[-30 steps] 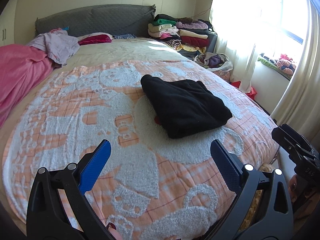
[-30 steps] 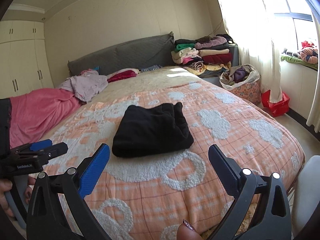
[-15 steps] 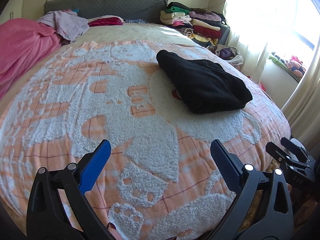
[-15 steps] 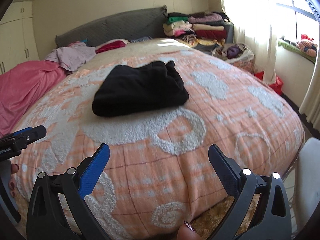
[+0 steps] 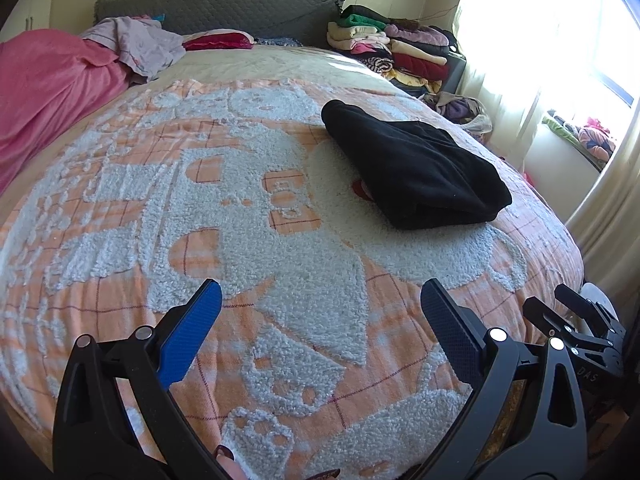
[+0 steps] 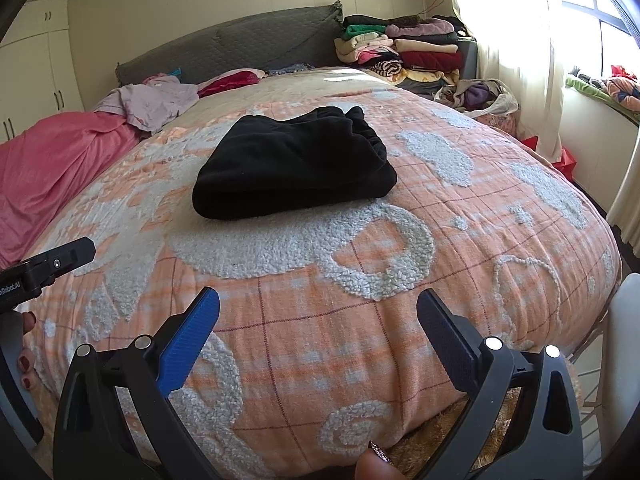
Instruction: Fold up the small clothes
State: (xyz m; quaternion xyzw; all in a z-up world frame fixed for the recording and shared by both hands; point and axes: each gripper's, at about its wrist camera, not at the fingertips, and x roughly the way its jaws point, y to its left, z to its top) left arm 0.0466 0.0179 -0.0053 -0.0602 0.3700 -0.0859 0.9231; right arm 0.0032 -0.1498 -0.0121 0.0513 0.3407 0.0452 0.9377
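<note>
A folded black garment [image 5: 412, 168] lies on the orange and white bedspread [image 5: 256, 248], right of the bed's middle; it also shows in the right wrist view [image 6: 292, 162]. My left gripper [image 5: 320, 316] is open and empty, low over the near part of the bed, well short of the garment. My right gripper [image 6: 318, 320] is open and empty near the bed's foot edge, also short of the garment. The right gripper shows at the lower right of the left wrist view [image 5: 576, 324], and the left gripper at the left edge of the right wrist view [image 6: 48, 264].
A pink blanket [image 5: 48, 92] and a lilac garment [image 5: 140, 46] lie at the bed's far left. A stack of folded clothes [image 5: 392, 52] stands at the far right by the grey headboard [image 5: 216, 6]. A basket of clothes [image 6: 480, 98] sits on the floor by the curtain.
Both grippers dropped lower and closer to the bedspread, then eased back a little. The black garment has not moved. Both stayed open.
</note>
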